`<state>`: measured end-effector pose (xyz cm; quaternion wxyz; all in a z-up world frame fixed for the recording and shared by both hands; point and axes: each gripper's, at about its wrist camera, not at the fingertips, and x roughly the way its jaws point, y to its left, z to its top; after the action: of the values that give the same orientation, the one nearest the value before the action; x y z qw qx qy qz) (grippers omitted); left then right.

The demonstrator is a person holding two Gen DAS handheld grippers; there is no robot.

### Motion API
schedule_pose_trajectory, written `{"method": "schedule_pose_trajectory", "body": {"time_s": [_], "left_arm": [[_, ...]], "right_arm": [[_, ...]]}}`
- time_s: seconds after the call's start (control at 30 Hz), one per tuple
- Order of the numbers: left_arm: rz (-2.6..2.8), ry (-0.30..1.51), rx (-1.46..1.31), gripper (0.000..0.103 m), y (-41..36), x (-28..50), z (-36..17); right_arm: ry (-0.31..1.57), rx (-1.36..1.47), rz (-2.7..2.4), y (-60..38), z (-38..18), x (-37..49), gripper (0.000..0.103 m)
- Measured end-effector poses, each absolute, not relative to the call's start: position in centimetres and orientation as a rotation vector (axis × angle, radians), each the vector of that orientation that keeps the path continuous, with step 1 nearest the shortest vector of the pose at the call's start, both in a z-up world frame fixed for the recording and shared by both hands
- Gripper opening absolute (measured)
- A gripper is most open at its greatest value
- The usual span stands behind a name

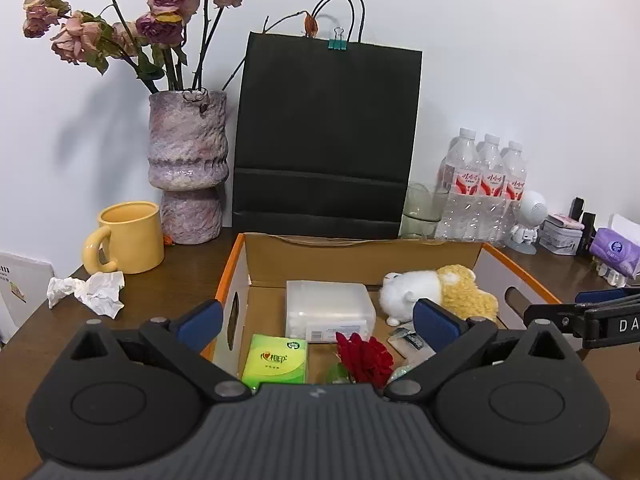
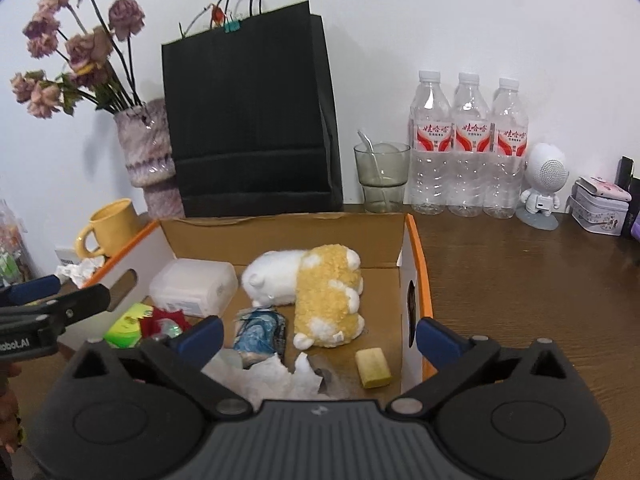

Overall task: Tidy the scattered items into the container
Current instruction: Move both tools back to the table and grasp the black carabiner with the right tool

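Both your left tongs (image 1: 316, 322) and right tongs (image 2: 318, 338) gape wide and empty over the cardboard box (image 2: 420, 256) on the desk (image 2: 520, 280), only the right view revealing the yellow sponge (image 2: 373, 368) inside, only the left the crumpled tissue (image 1: 86, 292) outside.

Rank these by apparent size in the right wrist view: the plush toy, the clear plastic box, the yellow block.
1. plush toy
2. clear plastic box, though it lies at a similar depth, so fairly sure
3. yellow block, smallest despite being nearest

I saw a plain white wall (image 2: 440, 20), a dark brown wooden table (image 2: 520, 280) set against it, soft shadows under even indoor light.
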<state>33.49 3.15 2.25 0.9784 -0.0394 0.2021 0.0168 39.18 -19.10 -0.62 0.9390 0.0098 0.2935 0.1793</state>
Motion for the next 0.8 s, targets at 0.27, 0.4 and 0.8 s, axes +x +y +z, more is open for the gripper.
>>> {"method": "schedule_pose_trajectory", "body": {"time_s": [0.27,0.4,0.8], "left_arm": [[0.032,0.419,-0.095,0.103,4.0,30.6,2.9],[0.035,0.434,-0.123,0.103,5.0,28.3,2.7],[-0.041,0.599,-0.067,0.103,3.0,27.3,-0.7]], "right_arm": [[0.57,0.016,0.347,-20.6,0.5,36.4,0.103],[0.539,0.029,0.341,-22.4,1.4,33.9,0.103],[0.699,-0.023,0.395,-22.4,-3.3,30.4,0.096]]}}
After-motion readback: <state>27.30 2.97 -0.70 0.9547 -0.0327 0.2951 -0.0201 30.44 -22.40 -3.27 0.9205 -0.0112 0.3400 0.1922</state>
